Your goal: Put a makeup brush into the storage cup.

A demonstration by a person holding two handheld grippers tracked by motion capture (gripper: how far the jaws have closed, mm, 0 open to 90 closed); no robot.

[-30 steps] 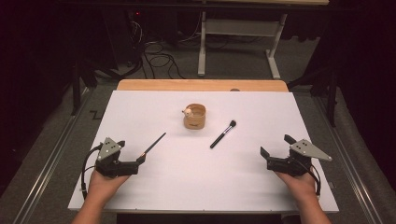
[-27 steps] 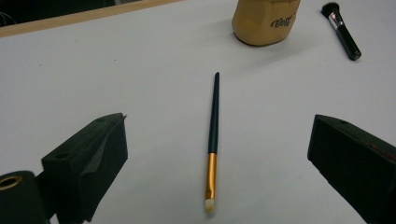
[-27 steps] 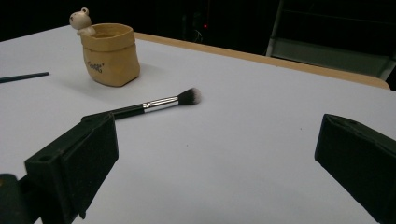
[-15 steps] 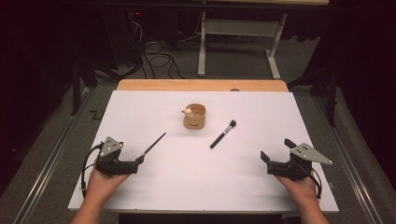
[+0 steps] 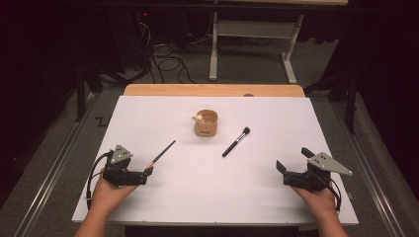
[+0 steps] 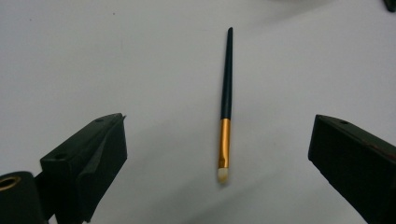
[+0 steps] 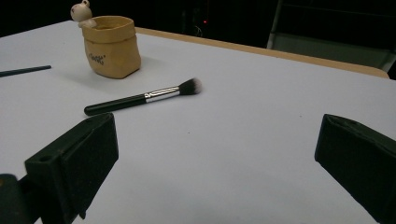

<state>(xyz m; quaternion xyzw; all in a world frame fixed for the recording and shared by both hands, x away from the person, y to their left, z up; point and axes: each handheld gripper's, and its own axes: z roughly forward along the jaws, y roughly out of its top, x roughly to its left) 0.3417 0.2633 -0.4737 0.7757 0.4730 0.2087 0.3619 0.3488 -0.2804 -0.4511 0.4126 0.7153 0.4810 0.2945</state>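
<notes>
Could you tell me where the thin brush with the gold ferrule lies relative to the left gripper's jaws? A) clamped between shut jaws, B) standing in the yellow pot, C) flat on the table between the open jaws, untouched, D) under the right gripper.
C: in the left gripper view the thin brush lies flat on the white table, between the wide-open jaws of the left gripper, touching neither.

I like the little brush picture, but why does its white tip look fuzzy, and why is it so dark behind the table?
Left gripper view: the thin brush has a soft, blurred tip, too close to the camera. High view: light falls on the white table, leaving the floor dim. Right gripper view: the near claw blurs, while the pot looks sharp.
</notes>
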